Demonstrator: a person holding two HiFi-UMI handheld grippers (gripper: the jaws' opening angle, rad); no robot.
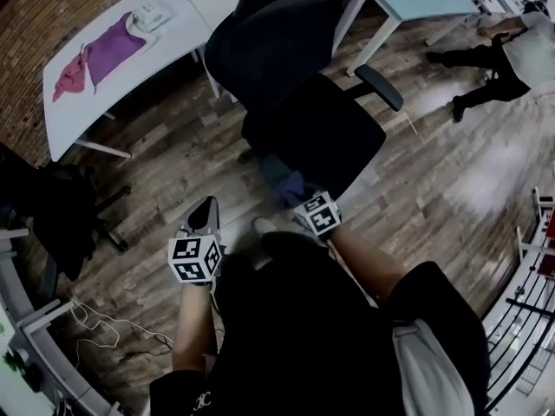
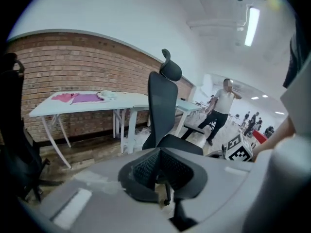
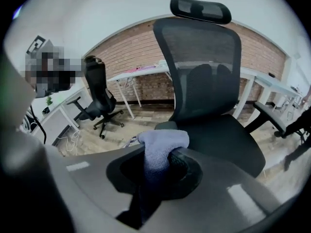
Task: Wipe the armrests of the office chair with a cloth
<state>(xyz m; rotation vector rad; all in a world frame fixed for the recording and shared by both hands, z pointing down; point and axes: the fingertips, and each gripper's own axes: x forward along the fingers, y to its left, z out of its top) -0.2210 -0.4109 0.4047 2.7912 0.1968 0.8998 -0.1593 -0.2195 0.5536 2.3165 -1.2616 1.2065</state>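
Note:
The black office chair (image 1: 303, 120) stands just ahead of me, and its right armrest (image 1: 381, 87) juts out toward the right. Both grippers hang near the seat's front edge. My right gripper (image 1: 295, 196) is shut on a blue-grey cloth (image 1: 282, 180) close to the seat's front left corner. In the right gripper view the cloth (image 3: 161, 149) bulges out of the jaws in front of the chair's mesh back (image 3: 204, 67), with an armrest (image 3: 269, 114) at the right. My left gripper (image 1: 208, 206) is over the floor left of the chair, shut and holding nothing. The left gripper view shows the chair (image 2: 163, 103) side-on.
A white table (image 1: 61, 111) at the back left carries pink and purple cloths (image 1: 104, 52). A second black chair (image 1: 52, 206) stands at the left, with loose cables (image 1: 95, 328) on the floor nearby. A person (image 1: 507, 50) is far right, and a metal rack (image 1: 529, 293) lies at the right edge.

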